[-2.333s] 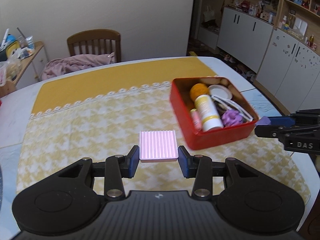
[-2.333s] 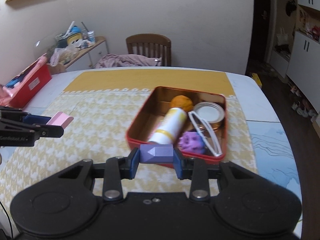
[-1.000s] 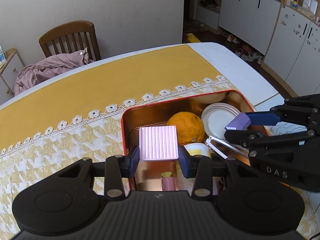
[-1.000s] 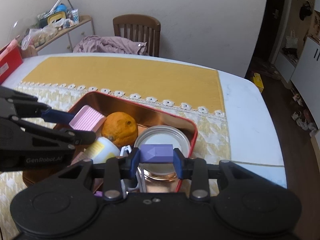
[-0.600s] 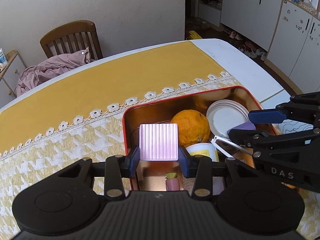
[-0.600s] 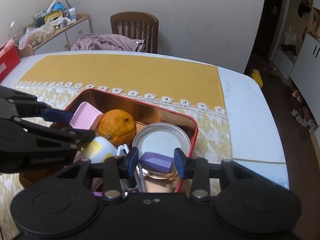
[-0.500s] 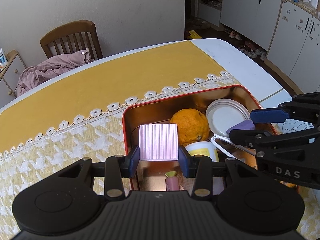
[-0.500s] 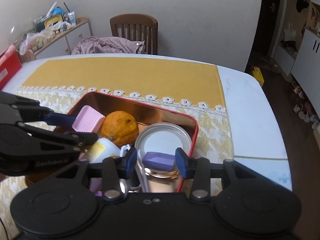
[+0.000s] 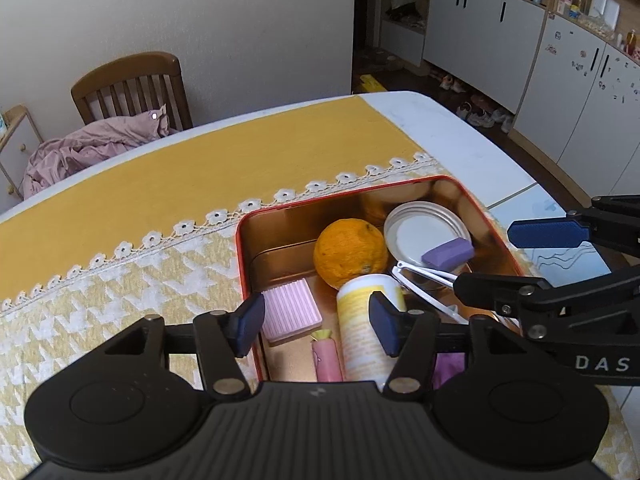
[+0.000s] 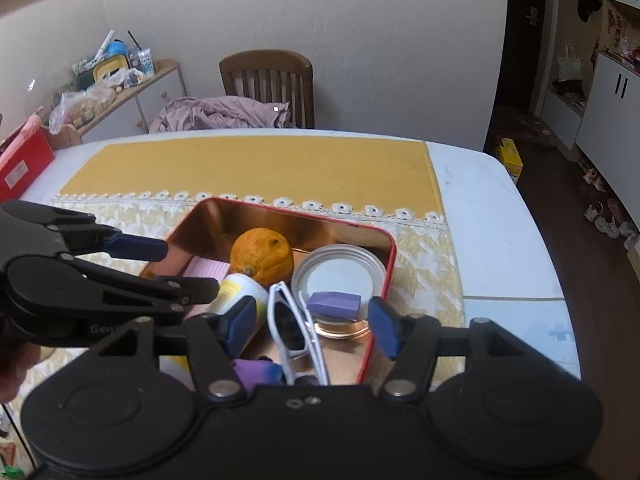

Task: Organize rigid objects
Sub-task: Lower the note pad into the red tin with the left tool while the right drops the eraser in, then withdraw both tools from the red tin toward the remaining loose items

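A red tin (image 9: 239, 264) (image 10: 390, 264) with a copper inside stands on the yellow cloth. In it lie an orange (image 9: 350, 252) (image 10: 262, 256), a round lid (image 9: 424, 232) (image 10: 340, 270), a yellow-white bottle (image 9: 366, 328) (image 10: 240, 292) and white sunglasses (image 10: 296, 332). The ribbed pink block (image 9: 289, 314) (image 10: 208, 269) lies on the tin's floor below my left gripper (image 9: 316, 324), whose jaws are opening with nothing pressed between them. The purple block (image 9: 447, 251) (image 10: 334, 304) rests on the lid, free of my right gripper (image 10: 310, 326), which is also opening.
A pink tube (image 9: 326, 354) and a purple toy (image 10: 254, 372) lie at the tin's near end. A wooden chair (image 10: 267, 80) with a pink garment stands behind the table. A cluttered side cabinet (image 10: 120, 92) is at the back left, white cupboards (image 9: 560, 80) to the right.
Both grippers carried their blocks over the tin and let go. The pink block dropped to the tin's floor; the purple block landed on the round lid. Both sets of jaws widened.
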The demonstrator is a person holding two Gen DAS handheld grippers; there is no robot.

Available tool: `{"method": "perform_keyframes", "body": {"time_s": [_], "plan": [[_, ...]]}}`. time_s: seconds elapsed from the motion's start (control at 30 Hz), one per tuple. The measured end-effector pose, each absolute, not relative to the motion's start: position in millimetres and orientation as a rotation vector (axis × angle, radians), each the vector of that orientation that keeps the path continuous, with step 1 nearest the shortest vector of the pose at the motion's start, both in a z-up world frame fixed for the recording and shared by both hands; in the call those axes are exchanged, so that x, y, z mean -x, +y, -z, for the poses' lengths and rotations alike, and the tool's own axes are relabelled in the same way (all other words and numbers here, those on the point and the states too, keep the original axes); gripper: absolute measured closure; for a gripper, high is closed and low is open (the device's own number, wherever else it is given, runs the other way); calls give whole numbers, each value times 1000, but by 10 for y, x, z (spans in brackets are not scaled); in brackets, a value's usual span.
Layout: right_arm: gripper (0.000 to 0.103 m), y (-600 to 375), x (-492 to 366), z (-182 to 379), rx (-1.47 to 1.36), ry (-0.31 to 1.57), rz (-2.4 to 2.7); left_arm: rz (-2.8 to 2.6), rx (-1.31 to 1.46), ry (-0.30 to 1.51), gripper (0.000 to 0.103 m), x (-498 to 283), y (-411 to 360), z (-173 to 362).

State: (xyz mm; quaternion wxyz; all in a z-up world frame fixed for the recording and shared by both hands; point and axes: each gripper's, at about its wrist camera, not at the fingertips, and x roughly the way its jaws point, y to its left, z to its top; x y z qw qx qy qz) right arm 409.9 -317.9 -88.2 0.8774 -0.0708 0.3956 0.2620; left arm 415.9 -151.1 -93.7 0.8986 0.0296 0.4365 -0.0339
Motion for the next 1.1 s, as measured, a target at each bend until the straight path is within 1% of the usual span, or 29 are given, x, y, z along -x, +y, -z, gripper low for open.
{"method": "perform_keyframes", "body": {"time_s": [0.17, 0.4, 0.43, 0.47, 0.5, 0.57, 0.67, 0.73, 0.8, 0.93, 1.1], "plan": [[37, -3198, -3926, 760, 137, 799, -549, 97, -46, 883, 46, -4002, -1486, 830], [28, -3177, -3612, 623, 114, 777, -553, 118, -28, 855, 46, -3678, -1368, 675], [27, -3178, -3556, 611, 113, 775, -554, 120, -24, 851, 46, -3624, -1344, 652], [27, -3169, -3501, 595, 111, 773, -553, 125, -19, 846, 43, -3566, -1315, 626], [23, -3159, -3445, 580, 104, 773, -555, 129, -14, 837, 39, -3510, -1278, 596], [19, -3145, -3328, 546, 91, 769, -556, 135, 2, 817, 35, -3379, -1207, 536], [14, -3108, -3148, 502, 69, 760, -555, 144, 16, 803, 35, -3204, -1104, 450], [9, -3066, -3014, 480, 55, 752, -557, 150, 22, 792, 32, -3077, -1029, 398], [5, -3009, -2890, 463, 50, 746, -562, 146, 25, 775, 23, -2937, -946, 350], [0, -2849, -2646, 446, 64, 736, -577, 143, 24, 749, 21, -2692, -765, 275], [0, -2625, -2360, 475, 100, 740, -601, 132, 14, 731, 21, -2394, -531, 233]]}}
